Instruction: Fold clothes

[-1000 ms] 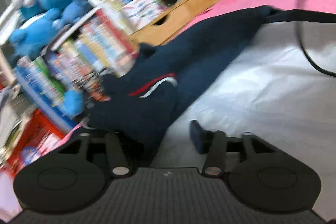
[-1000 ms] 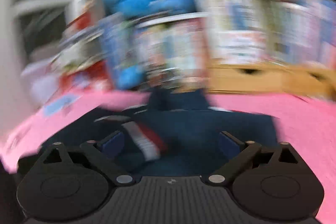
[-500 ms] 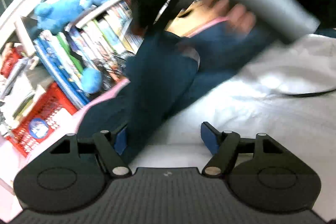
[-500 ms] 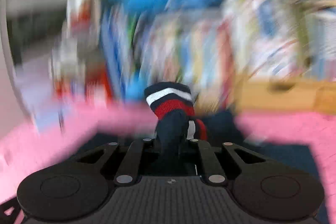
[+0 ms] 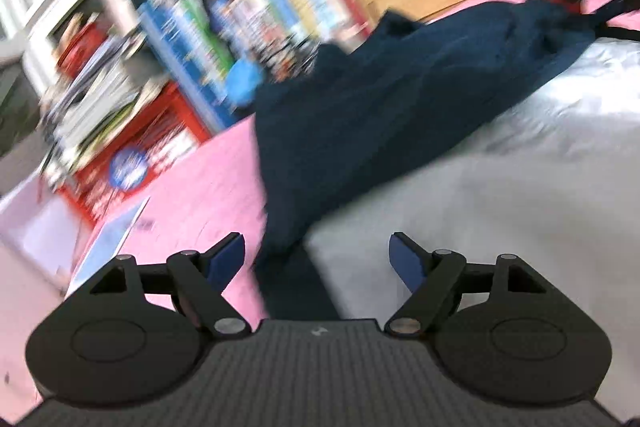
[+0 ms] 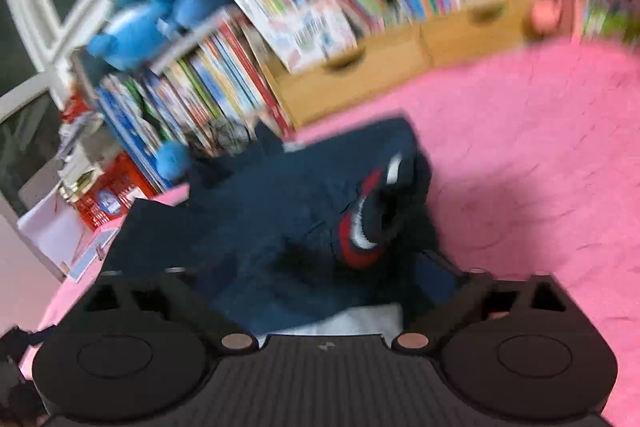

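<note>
Now the left gripper (image 5: 316, 259) has its jaws opening, pads clear of cloth; the navy garment (image 5: 384, 99) runs between them, lying across pink bedding (image 5: 208, 195) and a white sheet (image 5: 500, 179). Right gripper (image 6: 320, 275) jaws are opening, spread wide over the garment, whose striped cuff (image 6: 360, 227) lies loose on top. Bookshelf (image 6: 248, 67) behind.

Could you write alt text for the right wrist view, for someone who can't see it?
A crumpled navy garment with a red-and-white striped cuff lies on a pink cover, with the opening right tongs empty just above it. Blurred bookshelves stand behind.
</note>
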`<action>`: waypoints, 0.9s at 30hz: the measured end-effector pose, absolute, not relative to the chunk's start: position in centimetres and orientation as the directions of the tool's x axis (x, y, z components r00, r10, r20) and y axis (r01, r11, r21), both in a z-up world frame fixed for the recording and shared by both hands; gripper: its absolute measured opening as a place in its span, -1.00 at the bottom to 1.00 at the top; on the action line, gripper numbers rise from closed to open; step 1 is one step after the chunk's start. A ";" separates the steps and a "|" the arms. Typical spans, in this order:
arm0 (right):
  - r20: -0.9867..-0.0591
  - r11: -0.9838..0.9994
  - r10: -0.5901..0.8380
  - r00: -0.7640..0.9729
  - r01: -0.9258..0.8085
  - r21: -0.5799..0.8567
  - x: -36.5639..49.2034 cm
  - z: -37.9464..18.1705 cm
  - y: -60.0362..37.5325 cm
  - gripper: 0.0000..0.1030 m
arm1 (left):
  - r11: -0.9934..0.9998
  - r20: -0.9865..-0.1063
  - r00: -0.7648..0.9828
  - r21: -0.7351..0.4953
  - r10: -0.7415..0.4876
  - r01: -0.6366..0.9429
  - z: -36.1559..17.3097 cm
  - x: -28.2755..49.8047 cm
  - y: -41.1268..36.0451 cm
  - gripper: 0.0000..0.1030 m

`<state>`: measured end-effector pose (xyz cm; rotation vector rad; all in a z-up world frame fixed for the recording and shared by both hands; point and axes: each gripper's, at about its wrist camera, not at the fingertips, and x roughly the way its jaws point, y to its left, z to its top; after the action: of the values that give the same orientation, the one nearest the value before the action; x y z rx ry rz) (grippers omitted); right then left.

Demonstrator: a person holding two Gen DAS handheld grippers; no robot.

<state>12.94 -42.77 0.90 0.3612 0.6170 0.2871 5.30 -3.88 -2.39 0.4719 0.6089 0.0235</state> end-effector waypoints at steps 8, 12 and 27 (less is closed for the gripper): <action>-0.458 0.925 0.362 0.812 -0.252 0.284 -2.6 1.5 -45.6 0.93 | 0.951 -0.630 0.775 0.271 0.058 0.149 -0.5 -2.2 1.4 0.55; -0.473 0.901 0.418 0.776 -0.286 0.326 -9.4 -0.8 -46.9 0.93 | 0.956 -0.670 0.742 0.202 -0.022 0.211 -1.2 -6.8 0.9 0.59; -0.441 0.783 0.556 0.704 -0.265 0.563 -10.5 -10.3 -45.2 -0.36 | 0.942 -0.617 0.712 -0.225 -0.335 0.248 -10.0 -6.9 -1.2 0.57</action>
<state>-10.49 -45.19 -10.30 0.4902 0.6395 0.4769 -6.87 -1.15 -9.98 -0.1295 0.7085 -0.3240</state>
